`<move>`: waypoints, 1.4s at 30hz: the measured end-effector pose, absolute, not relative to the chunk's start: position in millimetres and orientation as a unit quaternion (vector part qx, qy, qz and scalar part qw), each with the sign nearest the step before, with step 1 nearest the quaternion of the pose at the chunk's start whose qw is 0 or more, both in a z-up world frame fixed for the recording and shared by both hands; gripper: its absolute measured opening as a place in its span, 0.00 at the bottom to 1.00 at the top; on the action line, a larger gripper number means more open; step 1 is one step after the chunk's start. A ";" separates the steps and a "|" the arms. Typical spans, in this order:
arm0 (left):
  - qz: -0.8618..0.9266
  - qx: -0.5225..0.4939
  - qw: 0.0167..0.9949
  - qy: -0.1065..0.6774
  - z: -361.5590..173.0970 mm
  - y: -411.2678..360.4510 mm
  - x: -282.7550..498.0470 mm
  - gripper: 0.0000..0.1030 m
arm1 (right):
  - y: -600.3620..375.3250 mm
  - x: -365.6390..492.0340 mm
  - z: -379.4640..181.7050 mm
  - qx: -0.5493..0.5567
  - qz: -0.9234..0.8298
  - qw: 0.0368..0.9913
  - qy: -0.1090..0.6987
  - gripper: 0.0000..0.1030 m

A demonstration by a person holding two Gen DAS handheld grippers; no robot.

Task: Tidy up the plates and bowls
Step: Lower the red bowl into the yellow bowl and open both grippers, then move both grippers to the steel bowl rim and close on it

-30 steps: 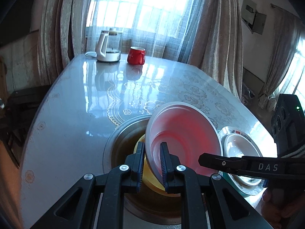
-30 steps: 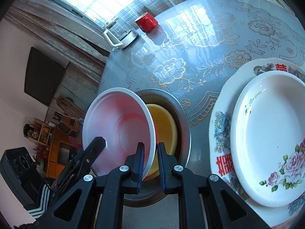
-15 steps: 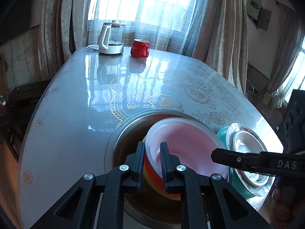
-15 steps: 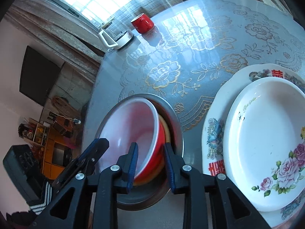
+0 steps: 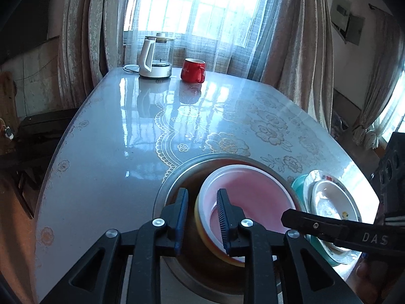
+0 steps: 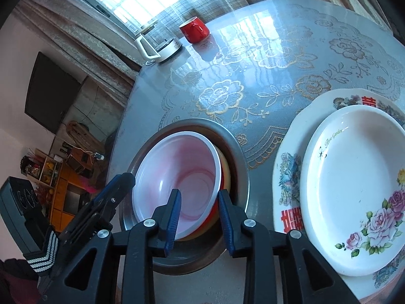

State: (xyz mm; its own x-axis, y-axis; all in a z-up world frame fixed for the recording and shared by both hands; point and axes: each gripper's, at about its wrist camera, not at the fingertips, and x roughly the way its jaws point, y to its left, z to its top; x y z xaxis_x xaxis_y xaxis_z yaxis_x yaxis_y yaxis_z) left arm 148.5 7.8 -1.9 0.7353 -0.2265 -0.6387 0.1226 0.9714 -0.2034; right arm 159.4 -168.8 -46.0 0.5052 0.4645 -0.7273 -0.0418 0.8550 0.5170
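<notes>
You're holding both grippers spread apart, gripping nothing. Your left gripper (image 5: pixel 202 217) is straddling the near rim of the pink bowl (image 5: pixel 253 197), 1 finger (image 5: pixel 224 217) inside it. Your right gripper (image 6: pixel 198 217) is straddling the same rim. The bowl is sitting nested on a yellow bowl (image 6: pixel 226 174) inside the steel basin (image 6: pixel 240 162). 2 stacked plates (image 6: pixel 354 190) are lying just beside the basin. Kettle (image 5: pixel 154 59) and red mug (image 5: pixel 192 70) are standing at the table's (image 5: pixel 101 152) far end.
</notes>
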 end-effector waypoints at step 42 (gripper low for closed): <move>-0.103 -0.104 0.918 0.369 -4.8 44.3 137.6 0.69 | -185.6 123.4 -44.3 0.202 0.119 0.858 0.457 0.32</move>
